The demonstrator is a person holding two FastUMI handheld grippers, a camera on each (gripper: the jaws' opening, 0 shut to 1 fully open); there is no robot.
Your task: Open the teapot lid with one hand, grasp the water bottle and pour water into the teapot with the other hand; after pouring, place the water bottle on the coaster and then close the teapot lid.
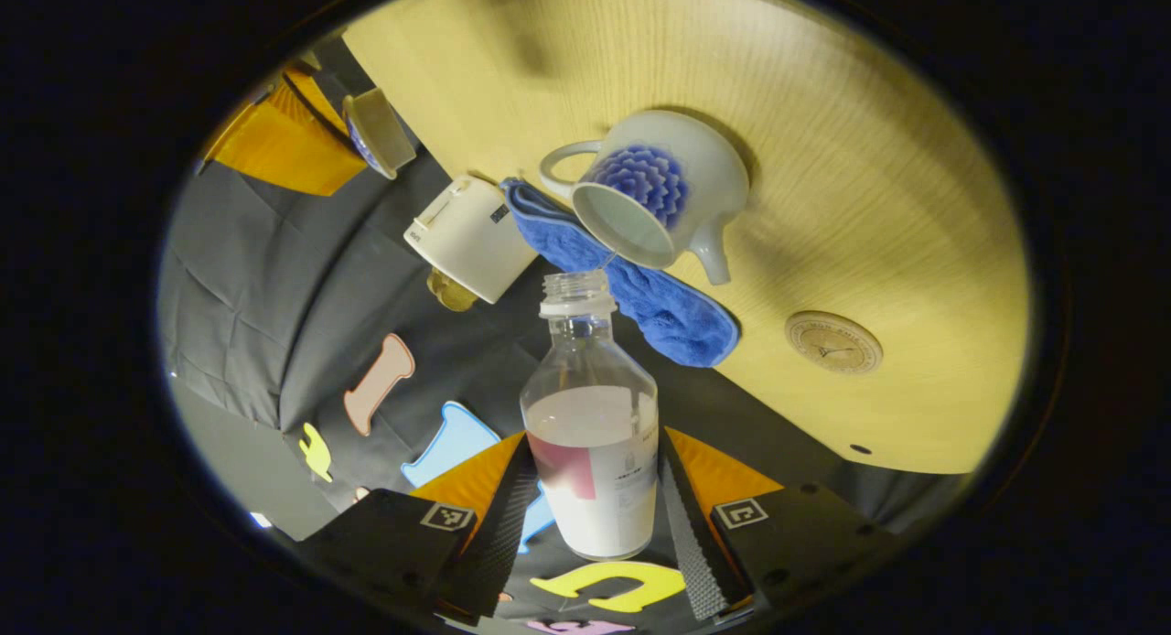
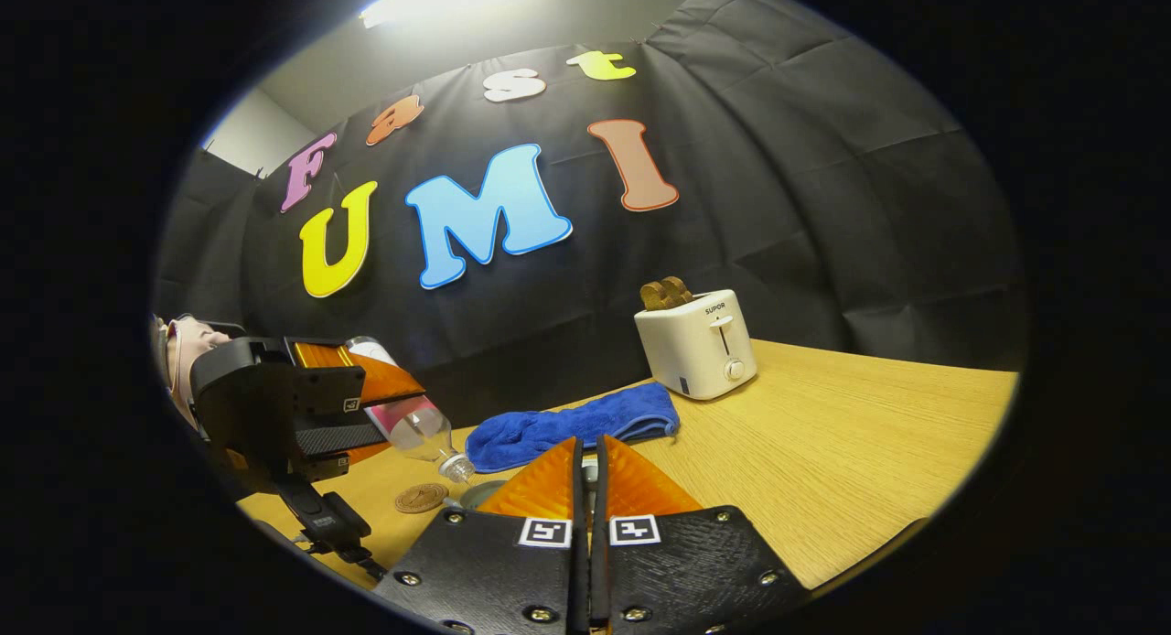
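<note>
Left gripper view, read left to right. At the far left the right tongs [image 1: 340, 130] hold the teapot lid [image 1: 377, 132] up and well away from the pot. Judged purpose: to keep the opening free for the pour. In the right gripper view these tongs are drawn almost together, with a pale sliver between the tips; they appear clamped on the lid.

Next is a toaster [image 1: 471, 237] with bread in its slots, and beside it a blue cloth [image 1: 672, 319] lying on the surface [image 1: 823, 159], partly under the teapot. Neither belongs to the task.

At centre the left tongs [image 1: 595, 443] grip the water bottle [image 1: 590, 406], one finger on each side of its lower body. The bottle is uncapped and part full. It is tilted, with its mouth just beside the rim of the teapot [image 1: 663, 191]. The right gripper view confirms the tilt, neck lowest and aimed at the pot's rim. Whether water is running cannot be told.

The teapot stands lidless on the surface, its mouth turned toward the bottle.

To the right, the coaster [image 1: 832, 342] lies bare, near the teapot's spout and apart from the cloth.

Judgement: the pouring step is in hand. Setting the bottle on the coaster and closing the lid are not yet done. Main risk: spill over the rim if the neck drifts.
</note>
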